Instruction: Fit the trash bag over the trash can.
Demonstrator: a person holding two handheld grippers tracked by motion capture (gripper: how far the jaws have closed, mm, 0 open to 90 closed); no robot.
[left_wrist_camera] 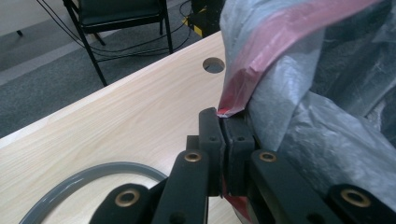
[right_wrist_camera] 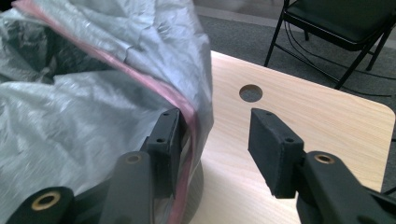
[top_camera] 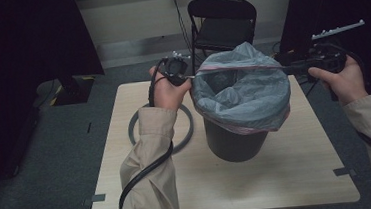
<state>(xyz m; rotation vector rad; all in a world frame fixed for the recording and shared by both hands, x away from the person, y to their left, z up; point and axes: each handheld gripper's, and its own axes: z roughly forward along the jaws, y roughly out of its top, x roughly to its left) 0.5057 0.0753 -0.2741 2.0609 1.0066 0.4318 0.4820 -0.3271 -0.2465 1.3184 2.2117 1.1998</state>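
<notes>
No readable text, labels or numbers.

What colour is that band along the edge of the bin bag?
The band is pinkish red on a grey bag, clearest in the left gripper view.

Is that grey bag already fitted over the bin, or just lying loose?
Fitted: the grey bag is spread open, its pink-edged rim folded down over the upright bin. The left tongs pinch that edge.

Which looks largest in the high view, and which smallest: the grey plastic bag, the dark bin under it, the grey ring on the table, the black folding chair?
1. Grey plastic bag with its pink rim.
2. Grey ring and black folding chair: alike, and the chair stands farther away, so unsure.
3. Dark bin, mostly covered by the bag.
</notes>
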